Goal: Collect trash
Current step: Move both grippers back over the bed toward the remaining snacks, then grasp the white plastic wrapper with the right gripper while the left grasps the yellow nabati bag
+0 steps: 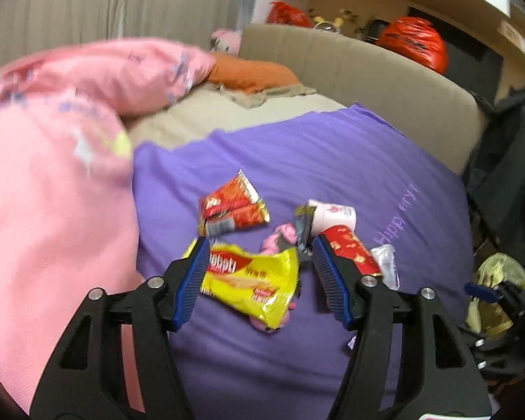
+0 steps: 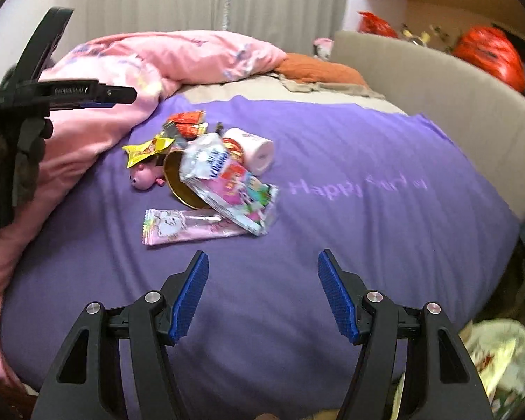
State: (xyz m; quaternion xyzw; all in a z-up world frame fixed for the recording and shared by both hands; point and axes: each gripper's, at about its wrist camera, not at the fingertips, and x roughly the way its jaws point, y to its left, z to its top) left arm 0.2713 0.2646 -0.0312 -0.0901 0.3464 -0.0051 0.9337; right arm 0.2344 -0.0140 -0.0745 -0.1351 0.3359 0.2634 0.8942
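A pile of trash lies on the purple blanket [image 1: 350, 161] on a bed. In the left wrist view my left gripper [image 1: 259, 250] is open just above a yellow wafer wrapper [image 1: 252, 280], its fingers either side of it. Beyond lie red snack wrappers [image 1: 232, 204], a toilet roll [image 1: 334, 215], a red tube can [image 1: 350, 250] and a pink toy [image 1: 280, 236]. In the right wrist view my right gripper [image 2: 260, 262] is open and empty, short of a pink wrapper [image 2: 189, 225] and a colourful packet [image 2: 234, 185]. The left gripper [image 2: 70, 96] shows at the far left.
A pink duvet [image 1: 52, 182] is bunched along the left. An orange pillow [image 1: 252, 73] lies at the head. A beige bed frame [image 1: 385, 80] rims the right side. A plastic bag with trash [image 2: 500, 360] sits beside the bed at lower right. Orange bags [image 1: 416, 42] sit on a shelf behind.
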